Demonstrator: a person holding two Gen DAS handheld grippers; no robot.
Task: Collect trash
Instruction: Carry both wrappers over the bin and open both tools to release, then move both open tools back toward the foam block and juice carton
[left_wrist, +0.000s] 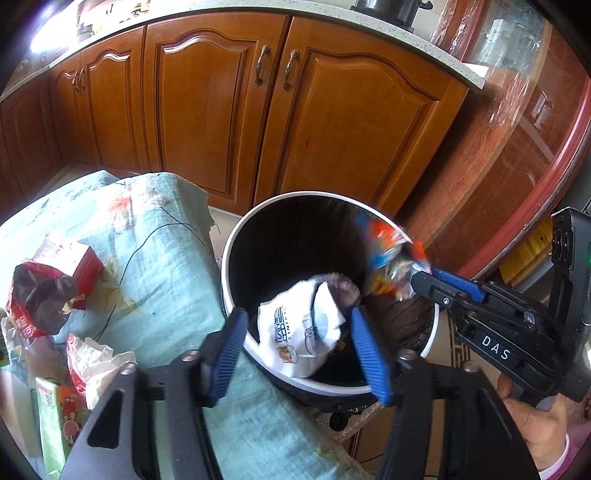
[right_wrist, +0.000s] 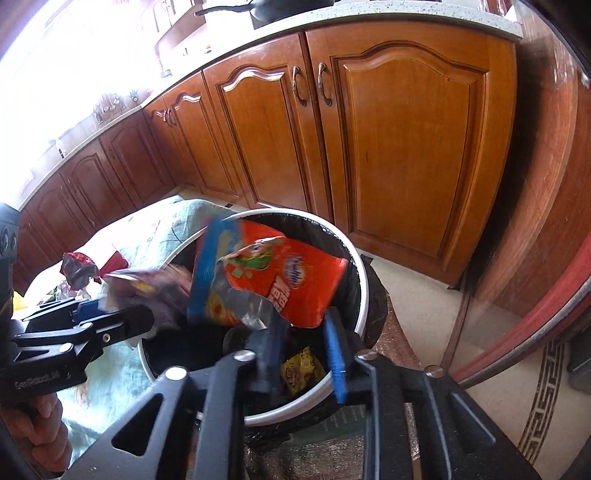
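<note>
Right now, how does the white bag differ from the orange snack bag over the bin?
The white bag is plain white with blue print; the orange snack bag is bright orange with silver inside. The white bag sits between the wide-open left gripper fingers; the orange bag hangs above the narrower right gripper. Both are crumpled wrappers over the bin.
</note>
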